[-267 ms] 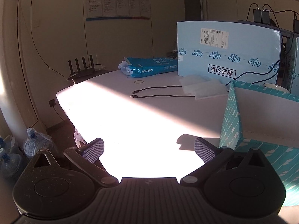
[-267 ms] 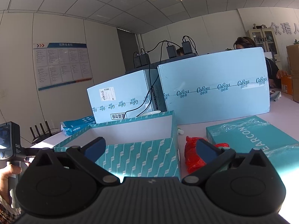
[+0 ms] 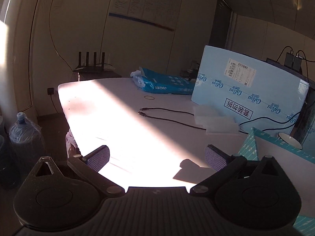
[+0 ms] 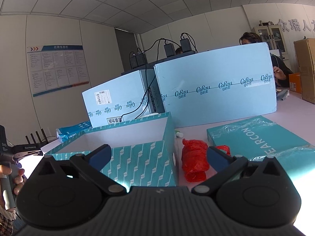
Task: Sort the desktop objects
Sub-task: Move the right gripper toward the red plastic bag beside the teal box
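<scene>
A teal patterned open box (image 4: 137,157) stands on the table in front of my right gripper (image 4: 158,154), which is open and holds nothing. A crumpled red plastic bag (image 4: 194,161) lies just right of the box, between my right fingers' line of sight. The box's corner (image 3: 254,143) shows at the right of the left wrist view. My left gripper (image 3: 156,158) is open and empty above the sunlit white table (image 3: 122,129). A black cable (image 3: 167,116) and clear plastic packets (image 3: 216,121) lie further back.
Two large light-blue cartons (image 4: 214,90) stand upright behind the box. A flat teal wrapped package (image 4: 261,137) lies at right. A blue Deli pack (image 3: 167,83) and a rubber band (image 3: 149,97) sit at the back. A person sits behind the cartons. Water bottles (image 3: 21,131) stand on the floor.
Both grippers have tilted upward a little, so more wall and ceiling show. Both stay open and empty.
</scene>
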Demonstrator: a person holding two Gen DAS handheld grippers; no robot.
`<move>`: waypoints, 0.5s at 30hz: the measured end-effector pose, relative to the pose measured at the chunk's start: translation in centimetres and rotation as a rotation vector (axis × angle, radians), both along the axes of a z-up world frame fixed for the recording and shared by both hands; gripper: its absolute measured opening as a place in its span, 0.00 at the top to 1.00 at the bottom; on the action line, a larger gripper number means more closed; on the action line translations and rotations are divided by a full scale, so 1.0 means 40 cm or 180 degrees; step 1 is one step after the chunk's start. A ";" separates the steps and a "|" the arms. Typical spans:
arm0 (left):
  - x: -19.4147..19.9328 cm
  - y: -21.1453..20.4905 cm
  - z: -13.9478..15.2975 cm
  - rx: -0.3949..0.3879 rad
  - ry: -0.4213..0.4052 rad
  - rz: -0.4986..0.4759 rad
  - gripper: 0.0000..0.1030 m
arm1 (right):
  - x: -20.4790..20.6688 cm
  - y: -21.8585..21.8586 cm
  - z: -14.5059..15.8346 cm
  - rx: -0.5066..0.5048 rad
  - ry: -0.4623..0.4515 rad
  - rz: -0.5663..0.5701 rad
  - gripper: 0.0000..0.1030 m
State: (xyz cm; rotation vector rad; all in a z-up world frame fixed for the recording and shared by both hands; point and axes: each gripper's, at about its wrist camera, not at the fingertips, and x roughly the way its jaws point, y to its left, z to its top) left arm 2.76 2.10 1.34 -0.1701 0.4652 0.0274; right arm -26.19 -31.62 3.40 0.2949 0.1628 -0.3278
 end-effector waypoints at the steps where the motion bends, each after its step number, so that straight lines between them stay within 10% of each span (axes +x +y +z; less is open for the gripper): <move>1: 0.010 0.006 0.004 -0.0093 -0.0010 0.0024 0.00 | -0.006 0.006 0.001 0.0018 -0.0007 -0.0003 0.00; 15: 0.034 -0.156 0.027 0.0348 -0.0476 -0.0519 0.00 | 0.057 -0.038 -0.019 0.0022 0.0207 -0.0125 0.00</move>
